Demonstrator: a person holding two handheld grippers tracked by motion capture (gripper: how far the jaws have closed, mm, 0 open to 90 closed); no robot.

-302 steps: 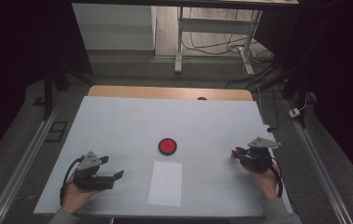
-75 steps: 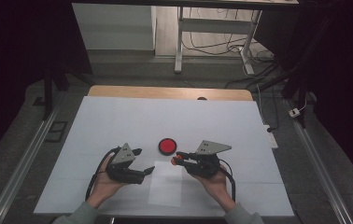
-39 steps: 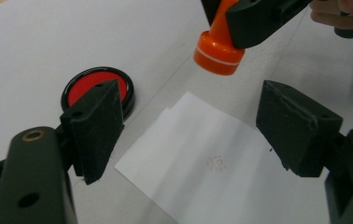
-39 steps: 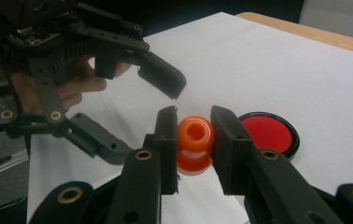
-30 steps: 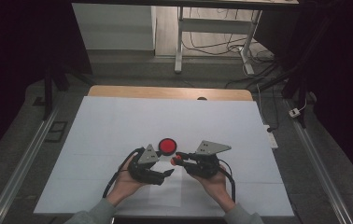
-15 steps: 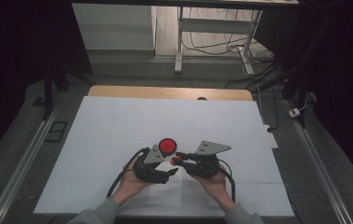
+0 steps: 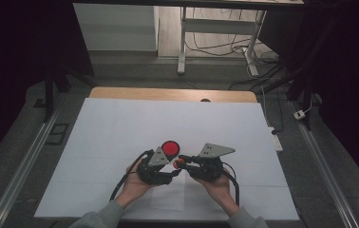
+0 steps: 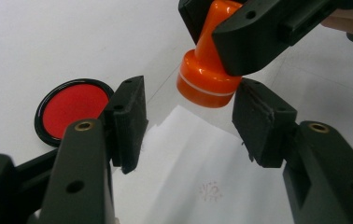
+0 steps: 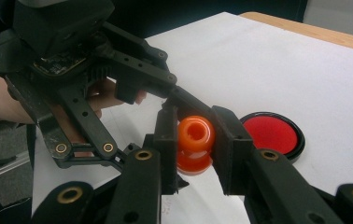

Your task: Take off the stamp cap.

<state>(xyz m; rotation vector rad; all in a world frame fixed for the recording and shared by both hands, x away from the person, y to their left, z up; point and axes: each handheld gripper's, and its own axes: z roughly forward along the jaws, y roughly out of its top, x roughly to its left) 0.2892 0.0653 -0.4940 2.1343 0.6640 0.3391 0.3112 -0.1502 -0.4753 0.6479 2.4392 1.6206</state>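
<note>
An orange stamp (image 8: pixel 209 70), likely light, rigid and slick, is pinched by its handle in the right gripper (image 9: pixel 195 140) above the paper (image 8: pixel 198 172), while the left gripper (image 8: pixel 188 121), jaws just closing yet apart, is brought to its wider base.

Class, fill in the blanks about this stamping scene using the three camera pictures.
1. The right hand-held gripper is shut on an orange ____.
2. The round ink pad on the table is coloured ____.
3. In the left gripper view, a faint stamped mark shows on the sheet of ____.
4. The left hand-held gripper, whose jaws have just been closing, has its pads either side of the stamp's ____ end, not yet touching it.

Missing words: stamp; red; paper; wider
</note>
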